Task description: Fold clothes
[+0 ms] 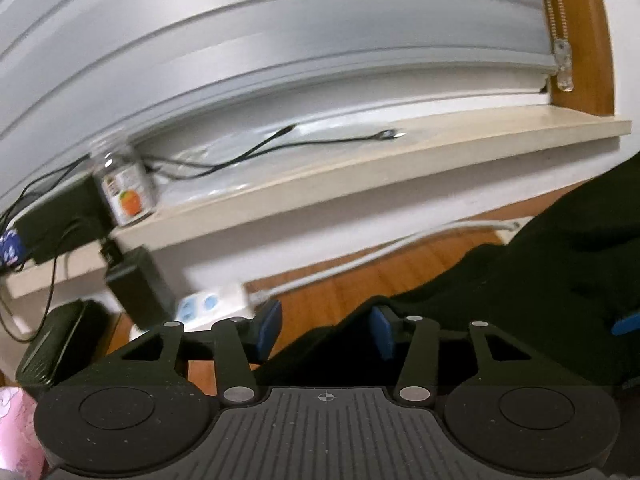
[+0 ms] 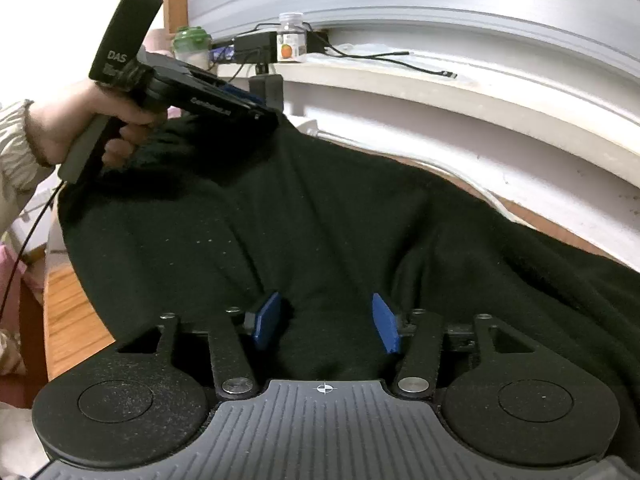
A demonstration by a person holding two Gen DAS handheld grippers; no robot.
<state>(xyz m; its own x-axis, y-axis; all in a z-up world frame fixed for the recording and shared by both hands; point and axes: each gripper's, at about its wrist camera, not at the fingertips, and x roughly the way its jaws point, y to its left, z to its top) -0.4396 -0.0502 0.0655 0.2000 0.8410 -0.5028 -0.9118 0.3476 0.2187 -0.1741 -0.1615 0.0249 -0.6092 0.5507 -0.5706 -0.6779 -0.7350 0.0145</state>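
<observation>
Left wrist view: left gripper [image 1: 326, 330] had its blue pads apart over the near-left edge of the black garment [image 1: 540, 280] on the wooden table [image 1: 332, 280], not clamping it; power strip [image 1: 212, 304] just beyond. Right wrist view: right gripper [image 2: 326, 322] was also released, pads spread with black cloth bunched loosely between them, garment draped across the table, a hand [image 2: 76, 124] holding the left gripper at its far-left corner.

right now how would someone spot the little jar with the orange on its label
Look along the pale window ledge under the grey blind. The jar stands upright near its left end, beside a black box with trailing cables. It is the only clear container with an orange picture; the tub further left has a green lid.
</observation>
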